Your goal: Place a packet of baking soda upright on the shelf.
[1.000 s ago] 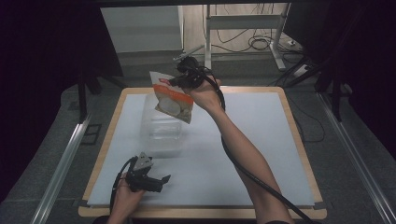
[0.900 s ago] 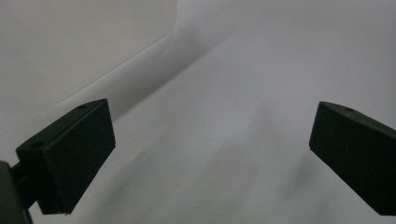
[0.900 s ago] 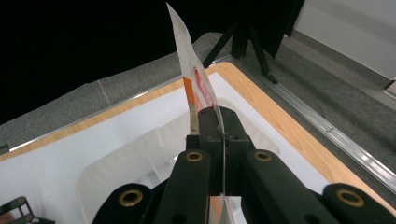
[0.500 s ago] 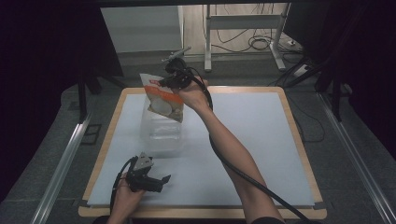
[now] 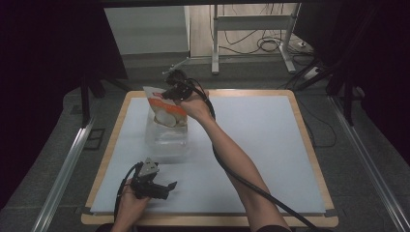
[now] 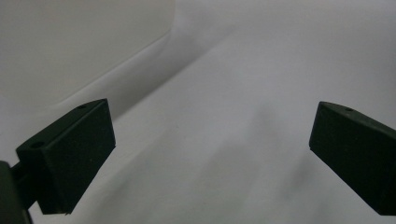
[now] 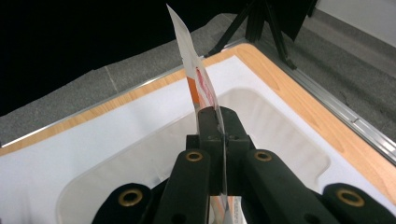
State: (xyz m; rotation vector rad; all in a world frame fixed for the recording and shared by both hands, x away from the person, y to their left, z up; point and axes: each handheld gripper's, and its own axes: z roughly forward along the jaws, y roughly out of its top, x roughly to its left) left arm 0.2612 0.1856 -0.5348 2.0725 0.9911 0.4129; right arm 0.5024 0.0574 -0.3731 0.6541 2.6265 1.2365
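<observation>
The right gripper (image 5: pixel 173 92) was pinched tight on the top edge of a flat orange-and-white packet (image 5: pixel 167 110), holding it upright over the clear plastic tub (image 5: pixel 167 140) left of centre in the high view. I judged the pick-up done; lowering and letting go into the tub remained. The left gripper (image 5: pixel 162 188) sat at the lower left, jaws wide and empty

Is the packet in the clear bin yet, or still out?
Still out: the packet, clamped in the right hand-held gripper, hangs over the bin.
</observation>
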